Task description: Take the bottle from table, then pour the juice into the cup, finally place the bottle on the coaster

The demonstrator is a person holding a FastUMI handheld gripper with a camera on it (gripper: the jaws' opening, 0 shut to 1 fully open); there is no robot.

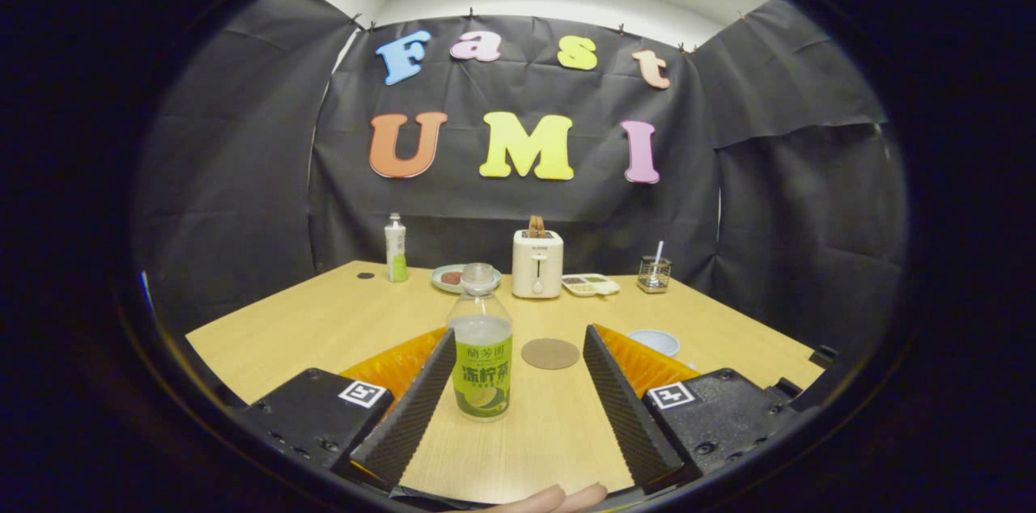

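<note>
Item: bottle (481,351), clear plastic with green label, pale juice filling it about to the shoulder, cap on; standing upright on the table (324,327), toward the near edge, long axis vertical. Position relative to gripper (515,347): between the two fingers but off-centre, close beside the left finger and well apart from the right one; whether the left finger touches it cannot be told. Fingers: spread wide, nothing pinched. Judgement: the take is not yet made; the coming move calls for shifting left to centre the bottle before closing on the labelled body. Item: coaster (550,354), round, brown, flat on the table just beyond the fingertips, right of the bottle. Item: cup (654,341), pale, partly hidden behind the right finger, toward the right edge. Along the far edge: second bottle (395,248), plate (455,277), toaster (537,263), divided tray (591,284), wire holder (653,273).
</note>
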